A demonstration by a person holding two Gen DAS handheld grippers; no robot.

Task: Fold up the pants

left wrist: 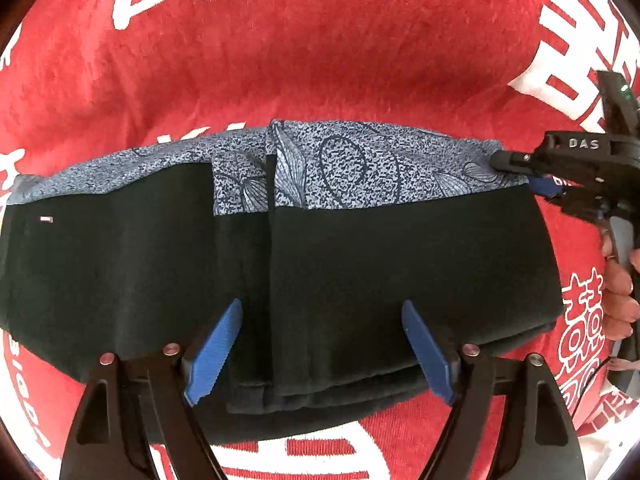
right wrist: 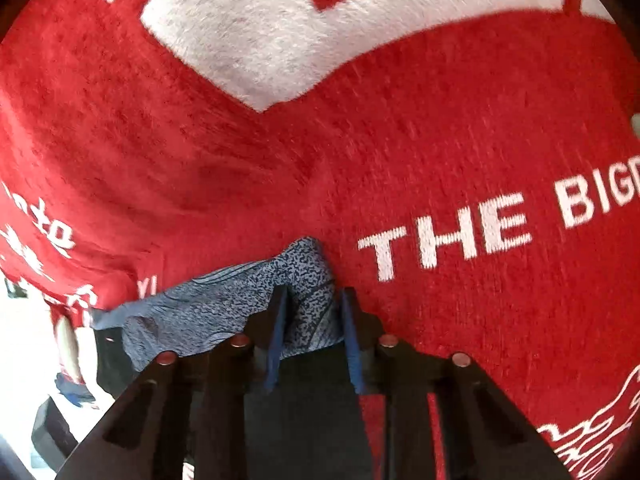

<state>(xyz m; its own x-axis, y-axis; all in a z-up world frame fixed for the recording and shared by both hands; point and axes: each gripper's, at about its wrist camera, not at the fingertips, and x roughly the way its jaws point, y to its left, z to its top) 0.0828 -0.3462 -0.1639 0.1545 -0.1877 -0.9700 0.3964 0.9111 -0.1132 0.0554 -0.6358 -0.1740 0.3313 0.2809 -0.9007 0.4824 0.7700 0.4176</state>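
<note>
The pants (left wrist: 280, 264), black with a blue-grey printed panel, lie folded into a wide band on the red blanket (left wrist: 320, 60) with white lettering. The left tool (left wrist: 320, 344) hovers at the pants' near edge with its blue fingers spread wide, holding nothing. The right tool (right wrist: 312, 336) sits at the pants' right-hand far corner, fingers partly closed with the printed cloth bunched between them (whether it truly pinches the fabric, I cannot tell). The risk, as I judge it, is a thin catch: if only the top layer is pinched, lifting would peel the stack apart and undo the fold; the plush blanket could also drag the lower layers askew. The blanket is soft and rumpled; of the room, only a bright blurred patch shows beyond the pants' left end.
</note>
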